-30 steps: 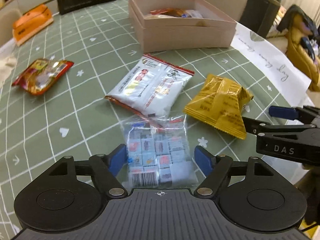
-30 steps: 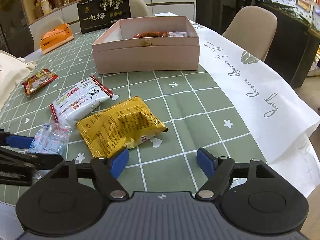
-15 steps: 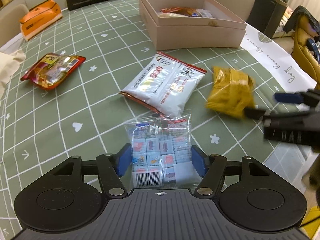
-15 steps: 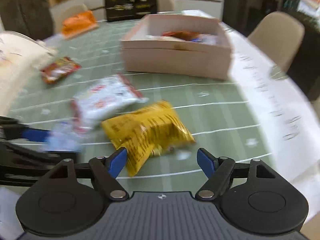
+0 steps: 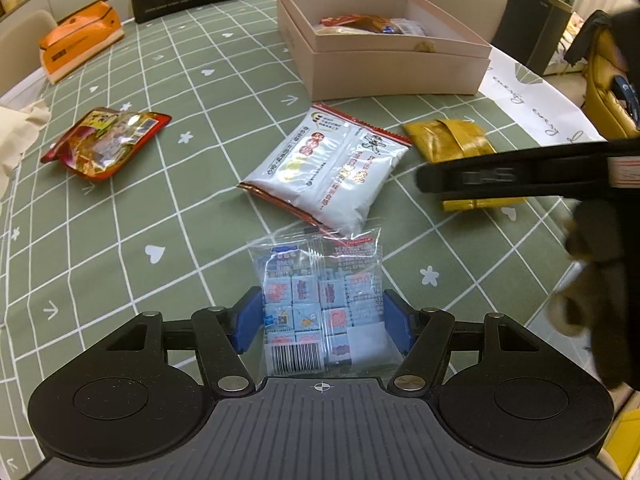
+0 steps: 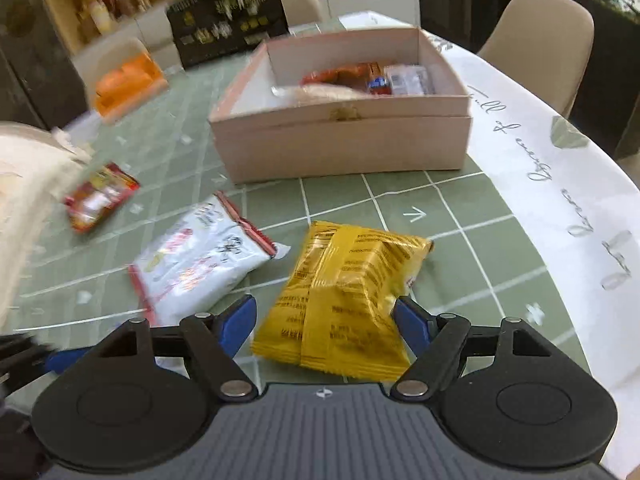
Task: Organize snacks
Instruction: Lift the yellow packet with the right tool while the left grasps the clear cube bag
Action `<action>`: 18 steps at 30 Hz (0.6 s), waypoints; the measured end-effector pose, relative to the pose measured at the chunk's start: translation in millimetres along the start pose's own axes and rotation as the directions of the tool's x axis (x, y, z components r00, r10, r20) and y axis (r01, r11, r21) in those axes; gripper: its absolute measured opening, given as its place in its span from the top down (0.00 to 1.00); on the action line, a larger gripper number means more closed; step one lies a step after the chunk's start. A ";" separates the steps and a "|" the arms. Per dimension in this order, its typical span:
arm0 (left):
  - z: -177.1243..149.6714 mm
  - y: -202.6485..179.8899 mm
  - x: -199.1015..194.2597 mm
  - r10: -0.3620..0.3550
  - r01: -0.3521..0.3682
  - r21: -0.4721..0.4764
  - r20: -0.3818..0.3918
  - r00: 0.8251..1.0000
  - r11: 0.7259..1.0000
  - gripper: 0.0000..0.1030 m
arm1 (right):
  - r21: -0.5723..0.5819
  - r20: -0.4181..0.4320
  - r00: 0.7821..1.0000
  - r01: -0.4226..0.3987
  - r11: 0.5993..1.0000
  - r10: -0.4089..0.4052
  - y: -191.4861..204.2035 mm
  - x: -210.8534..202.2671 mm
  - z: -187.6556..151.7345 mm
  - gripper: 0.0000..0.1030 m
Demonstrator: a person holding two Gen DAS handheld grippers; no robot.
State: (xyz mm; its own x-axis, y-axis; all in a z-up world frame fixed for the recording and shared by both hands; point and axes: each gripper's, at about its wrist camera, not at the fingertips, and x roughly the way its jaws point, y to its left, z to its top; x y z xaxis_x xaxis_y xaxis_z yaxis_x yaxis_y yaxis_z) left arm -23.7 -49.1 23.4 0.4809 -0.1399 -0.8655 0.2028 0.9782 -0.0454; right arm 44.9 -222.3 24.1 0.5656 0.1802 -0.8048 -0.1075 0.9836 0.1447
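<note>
Now that our left claw (image 5: 322, 322) has narrowed from its wider spread a second ago, its blue pads pinch the clear candy bag (image 5: 322, 300) on the desk (image 5: 120, 208), ready to lift toward the pink box (image 5: 384, 68). Our right claw (image 6: 324, 322) has swung over the yellow packet (image 6: 344, 292) and straddles it, spread, not gripping yet.

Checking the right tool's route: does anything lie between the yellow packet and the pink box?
Nothing visible does. The yellow packet sits between the right tool's blue fingers, and bare green tablecloth runs from it to the open pink box. The white packet lies off to the left.
</note>
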 end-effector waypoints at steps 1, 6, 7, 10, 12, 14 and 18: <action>0.2 0.2 0.1 -0.001 0.001 0.000 -0.001 1.000 1.000 0.32 | -0.029 0.005 1.000 0.028 0.999 -0.028 7.8 6.2 1.6 0.25; 0.4 2.1 0.4 -0.007 0.007 -0.006 0.000 1.000 1.000 0.32 | -0.120 0.040 0.999 0.011 0.993 -0.006 20.9 -5.3 3.9 0.41; 0.2 2.2 0.3 -0.007 0.007 -0.007 0.000 1.000 1.000 0.32 | -0.121 0.050 0.999 0.005 0.993 0.001 17.8 -11.1 3.6 0.42; 0.1 3.5 0.4 -0.014 0.014 -0.016 0.003 1.000 1.000 0.33 | -0.123 0.091 0.996 0.010 0.992 0.001 5.4 -31.8 2.6 0.42; 0.1 3.7 0.3 -0.016 0.016 -0.018 0.003 1.000 1.000 0.33 | -0.121 0.102 0.995 0.023 0.992 -0.011 -3.4 -41.6 1.1 0.42; 0.1 3.6 0.0 -0.018 0.018 -0.019 0.004 1.000 1.000 0.33 | -0.124 0.092 0.995 0.037 0.992 -0.026 -11.6 -47.0 -2.8 0.42; 0.1 5.2 0.1 -0.023 0.023 -0.030 0.011 1.000 0.999 0.32 | -0.132 0.052 0.997 0.060 0.989 -0.054 -24.0 -50.0 -21.8 0.42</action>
State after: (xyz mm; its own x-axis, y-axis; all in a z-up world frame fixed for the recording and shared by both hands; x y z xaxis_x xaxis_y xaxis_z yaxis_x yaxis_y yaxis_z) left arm -22.5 -44.1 23.1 0.4853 -0.1641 -0.8588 0.1884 0.9788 -0.0805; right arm 1.4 -254.9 48.4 0.6123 0.1273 -0.7803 -0.1805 0.9834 0.0188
